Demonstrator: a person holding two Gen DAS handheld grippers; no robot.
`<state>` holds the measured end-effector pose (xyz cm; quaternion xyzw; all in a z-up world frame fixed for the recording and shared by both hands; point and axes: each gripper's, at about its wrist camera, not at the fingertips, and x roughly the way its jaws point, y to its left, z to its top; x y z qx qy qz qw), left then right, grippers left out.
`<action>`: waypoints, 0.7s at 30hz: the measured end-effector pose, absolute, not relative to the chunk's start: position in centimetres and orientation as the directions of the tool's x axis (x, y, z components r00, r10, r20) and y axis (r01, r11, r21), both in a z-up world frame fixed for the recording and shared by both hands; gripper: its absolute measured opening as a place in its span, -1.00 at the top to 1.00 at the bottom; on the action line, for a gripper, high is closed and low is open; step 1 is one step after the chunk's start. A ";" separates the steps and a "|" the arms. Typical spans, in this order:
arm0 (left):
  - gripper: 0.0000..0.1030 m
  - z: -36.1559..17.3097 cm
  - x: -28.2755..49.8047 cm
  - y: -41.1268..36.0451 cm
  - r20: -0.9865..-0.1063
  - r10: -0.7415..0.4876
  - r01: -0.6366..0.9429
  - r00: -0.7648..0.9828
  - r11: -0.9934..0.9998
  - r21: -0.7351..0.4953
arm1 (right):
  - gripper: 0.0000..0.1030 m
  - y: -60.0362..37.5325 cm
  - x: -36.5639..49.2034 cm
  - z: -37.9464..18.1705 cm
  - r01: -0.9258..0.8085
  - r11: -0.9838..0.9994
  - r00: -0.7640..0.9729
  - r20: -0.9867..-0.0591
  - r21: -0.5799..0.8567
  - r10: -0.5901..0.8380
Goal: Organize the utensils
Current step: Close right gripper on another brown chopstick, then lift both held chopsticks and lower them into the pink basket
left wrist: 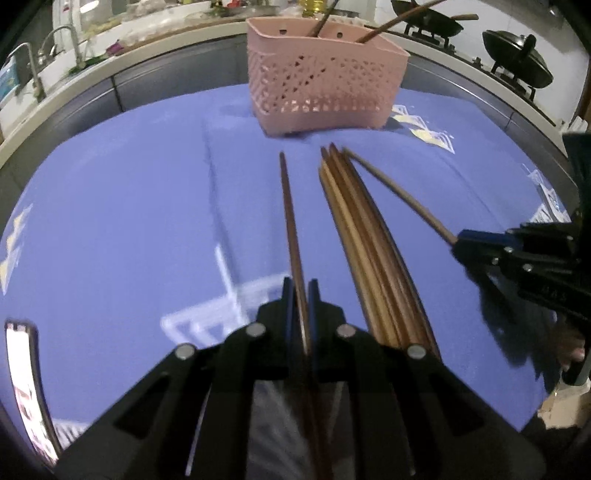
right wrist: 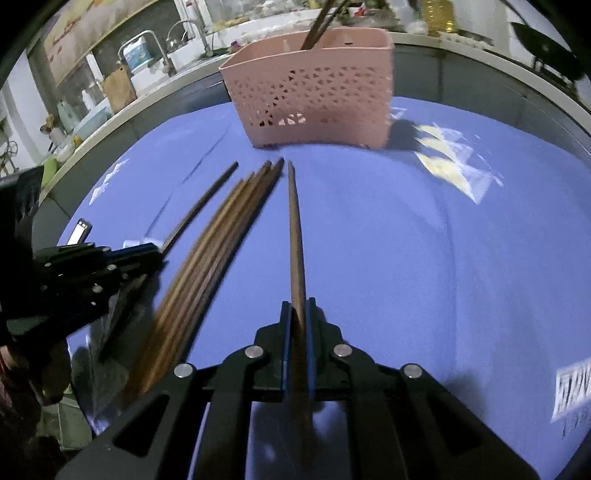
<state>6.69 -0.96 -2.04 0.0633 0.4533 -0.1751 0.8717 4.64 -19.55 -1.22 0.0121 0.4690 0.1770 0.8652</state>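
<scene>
Left wrist view: the left gripper point(left wrist: 302, 295) has its blue-padded fingers point(left wrist: 287, 306) pressed together on a single dark chopstick point(left wrist: 290, 221), which runs forward from the grip toward a pink perforated basket point(left wrist: 325, 85) standing at the far side of the blue-covered desk point(left wrist: 129, 206). Just to the right of that stick, a bundle of wooden chopsticks point(left wrist: 365, 243) lies flat on the cloth, tips aimed at the basket and stopping short of it. At the right edge, the right gripper point(left wrist: 456, 243) pinches the end of another chopstick point(left wrist: 395, 197), which angles in toward the bundle's tips. Two sticks already stand inside the basket point(left wrist: 384, 26). A sink tap point(left wrist: 26, 70) sits at left on the kitchen counter behind, dark woks point(left wrist: 517, 62) at right.

Right wrist view: the right gripper point(right wrist: 298, 314) is closed tight on its own chopstick point(right wrist: 295, 236), the stick pointing straight ahead at the pink basket point(right wrist: 314, 92). The loose bundle point(right wrist: 218, 243) lies just to its left on the blue desk point(right wrist: 424, 258). Farther left, the left gripper point(right wrist: 159, 251) grips the dark stick point(right wrist: 207, 199), its tip near the bundle's far end. Dark sticks rise from the basket's top point(right wrist: 321, 22). A phone point(right wrist: 79, 230) lies near the desk's left edge.
</scene>
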 end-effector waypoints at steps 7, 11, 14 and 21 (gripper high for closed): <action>0.65 -1.8 11.8 -2.1 -0.820 -0.244 0.356 0.518 0.933 -0.052 | 0.83 -17.6 10.5 -0.7 -0.324 0.931 0.445 -0.841 0.170 0.309; 0.66 -1.7 14.1 -3.0 -0.822 -0.236 0.360 0.517 0.932 -0.042 | 0.83 -16.3 13.6 -0.6 -0.342 0.929 0.443 -0.847 0.142 0.293; 0.88 -1.6 15.0 -3.5 -0.815 -0.243 0.374 0.526 0.927 -0.034 | 0.84 -16.1 15.0 -0.6 -0.343 0.926 0.434 -0.848 0.156 0.304; 0.91 2.9 12.9 -1.5 -0.723 -0.366 0.400 0.586 0.907 -0.135 | 0.91 -17.8 11.5 3.2 -0.381 0.898 0.514 -0.756 0.221 0.405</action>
